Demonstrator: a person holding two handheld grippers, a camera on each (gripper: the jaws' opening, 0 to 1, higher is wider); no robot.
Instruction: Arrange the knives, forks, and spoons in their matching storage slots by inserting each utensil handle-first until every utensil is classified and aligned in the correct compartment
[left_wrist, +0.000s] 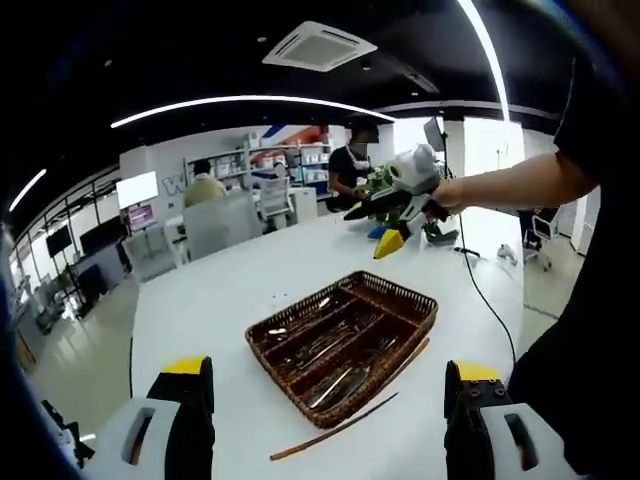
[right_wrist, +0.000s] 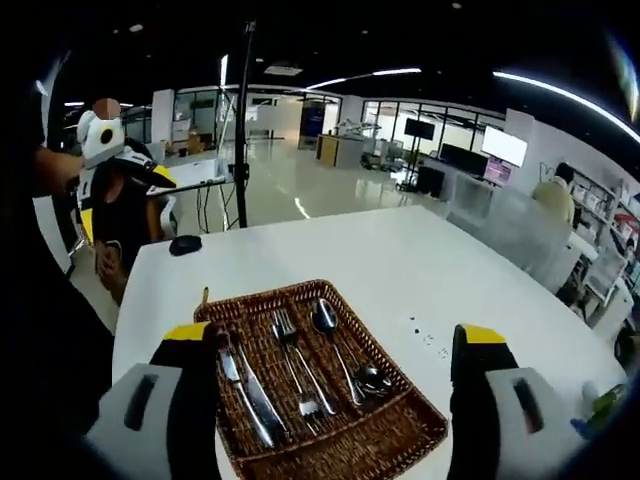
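Both tongs (left_wrist: 325, 400) (right_wrist: 335, 390) released, empty, above the wicker tray (right_wrist: 400, 440) mid-table. Risk: knives (right_wrist: 255, 395), forks (right_wrist: 295, 365), spoons (right_wrist: 340, 350) overlap; grasping one may drag neighbours.

In the left gripper view, the left claw (left_wrist: 330, 400) stands with its jaws spread wide, nothing between them. The right claw (left_wrist: 395, 235) enters from the right, held out on the person's bare forearm (left_wrist: 510, 185). In the right gripper view, the right claw (right_wrist: 335, 385) is likewise spread wide and empty, and the left claw (right_wrist: 110, 165) shows at the left.
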